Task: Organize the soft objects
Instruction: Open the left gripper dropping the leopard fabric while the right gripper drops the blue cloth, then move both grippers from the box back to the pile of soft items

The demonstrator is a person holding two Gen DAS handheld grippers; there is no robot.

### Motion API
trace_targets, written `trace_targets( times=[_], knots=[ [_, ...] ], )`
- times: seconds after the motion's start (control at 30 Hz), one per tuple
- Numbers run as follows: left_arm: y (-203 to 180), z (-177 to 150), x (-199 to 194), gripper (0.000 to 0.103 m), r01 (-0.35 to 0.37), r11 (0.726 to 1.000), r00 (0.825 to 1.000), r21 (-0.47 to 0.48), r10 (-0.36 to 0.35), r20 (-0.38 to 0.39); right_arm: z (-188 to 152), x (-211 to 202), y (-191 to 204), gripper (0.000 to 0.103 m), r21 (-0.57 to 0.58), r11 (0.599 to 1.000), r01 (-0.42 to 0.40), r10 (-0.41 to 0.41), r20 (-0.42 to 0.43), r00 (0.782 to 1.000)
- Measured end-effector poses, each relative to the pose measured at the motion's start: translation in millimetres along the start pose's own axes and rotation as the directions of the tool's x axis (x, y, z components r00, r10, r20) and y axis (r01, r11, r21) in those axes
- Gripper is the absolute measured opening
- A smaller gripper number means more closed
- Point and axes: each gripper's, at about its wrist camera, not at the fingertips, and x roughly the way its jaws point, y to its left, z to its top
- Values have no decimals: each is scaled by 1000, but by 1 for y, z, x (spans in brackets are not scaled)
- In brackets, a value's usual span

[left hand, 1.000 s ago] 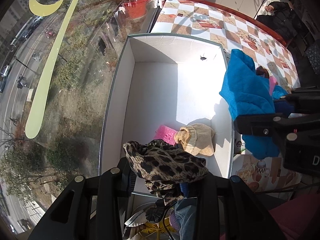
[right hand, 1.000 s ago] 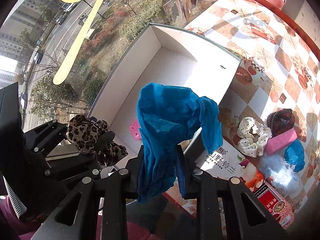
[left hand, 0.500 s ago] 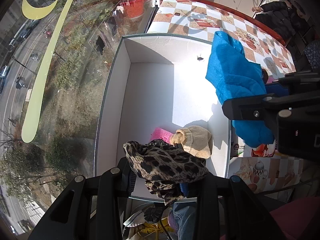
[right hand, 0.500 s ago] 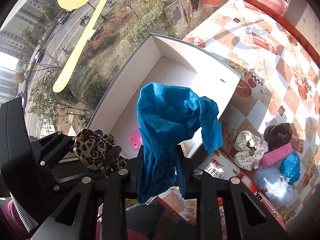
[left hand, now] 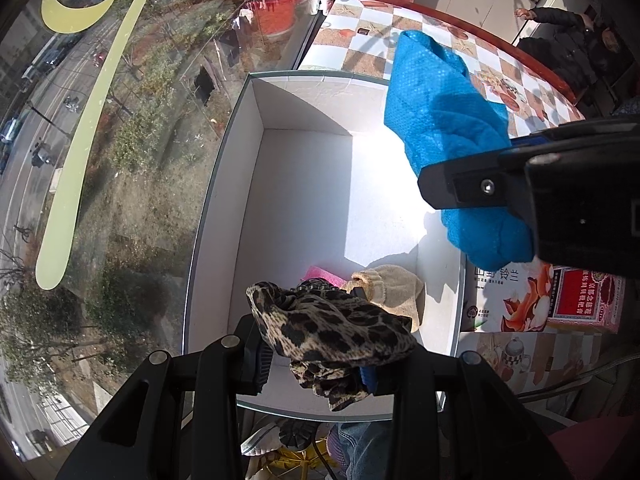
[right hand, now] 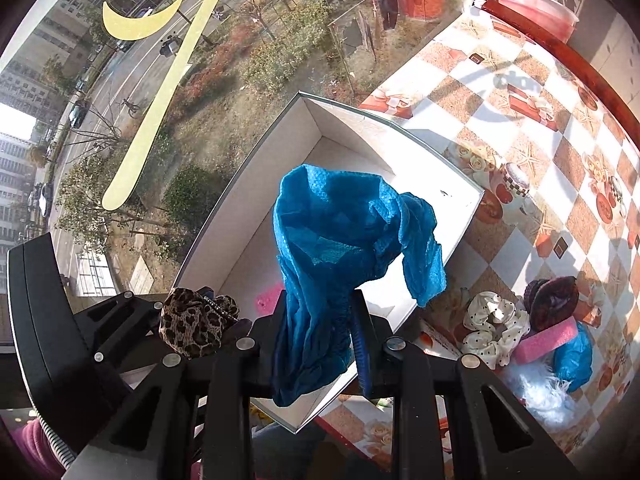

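My left gripper [left hand: 320, 364] is shut on a leopard-print scrunchie [left hand: 328, 332] and holds it over the near end of a white open box [left hand: 240, 184]. My right gripper [right hand: 324, 344] is shut on a blue cloth [right hand: 344, 240], which hangs over the box [right hand: 248, 200]; the cloth also shows in the left wrist view [left hand: 448, 136] above the box's right wall. Inside the box lie a pink sponge [left hand: 320, 274] and a beige knitted piece [left hand: 392, 292]. The scrunchie also shows in the right wrist view [right hand: 192, 326].
On the checkered tablecloth [right hand: 520, 128] right of the box lie a white dotted scrunchie [right hand: 492, 328], a dark scrunchie [right hand: 552, 300], a pink sponge [right hand: 548, 340], a blue piece [right hand: 576, 360] and white fluff [right hand: 540, 396]. A printed carton [left hand: 560, 304] stands beside the box. A window borders the left.
My right gripper has carried the blue cloth leftward and farther over the box. My left gripper has kept the leopard scrunchie over the box's near end.
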Motion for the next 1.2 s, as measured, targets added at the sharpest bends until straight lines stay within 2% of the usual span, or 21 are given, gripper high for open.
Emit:
trace_targets(
  times=[0.03, 0.1, 0.13, 0.17, 0.2, 0.23, 0.3, 0.37, 0.57, 0.77, 0.93, 1.07, 1.2],
  knots=[
    [0, 0, 0, 40, 3, 1000, 1000, -6, -3, 1, 1, 0, 1, 28, -6, 1000, 2, -2, 3, 1000],
    [2, -1, 0, 56, 14, 1000, 1000, -16, -14, 1, 4, 1, 2, 28, -11, 1000, 1, -1, -3, 1000],
    [3, -1, -1, 71, 19, 1000, 1000, -24, -19, 5, 4, 1, 1, 32, -7, 1000, 2, -2, -6, 1000],
    [5, -2, -3, 81, 21, 999, 1000, -32, -21, 13, 5, 1, 0, 42, -4, 1000, 8, -8, -6, 1000],
    [6, -2, -5, 83, 25, 999, 999, -37, -24, 25, 4, 0, -3, 59, 4, 1000, 12, -12, -3, 1000],
    [6, -3, -6, 84, 33, 999, 999, -43, -32, 37, 4, -1, -6, 67, 15, 1000, 13, -13, 0, 1000],
    [7, -4, -8, 89, 53, 997, 998, -56, -50, 47, 2, -3, -13, 94, 47, 999, 18, -18, -4, 1000],
    [7, -5, -11, 90, 50, 997, 997, -62, -46, 57, 0, -7, -19, 101, 77, 997, 14, -14, 0, 1000],
    [-4, 3, -20, 90, 86, 996, 994, -17, -85, 67, -19, -27, -45, 102, 185, 983, -11, 12, -4, 1000],
    [-39, 27, -38, 91, 134, 987, 985, 91, -143, 98, -60, -65, -91, 102, 346, 938, -28, 18, 34, 999],
    [-95, 53, -42, 91, 163, 960, 978, 225, -188, 93, -101, -109, -147, 102, 478, 878, -9, -31, 75, 997],
    [-147, 68, -29, 91, 131, 932, 985, 339, -160, 58, -135, -136, -202, 102, 576, 816, 56, -122, 77, 990],
    [-193, 81, -3, 91, 124, 901, 991, 416, -137, -1, -171, -137, -255, 102, 674, 735, 73, -150, 57, 987]
  ],
)
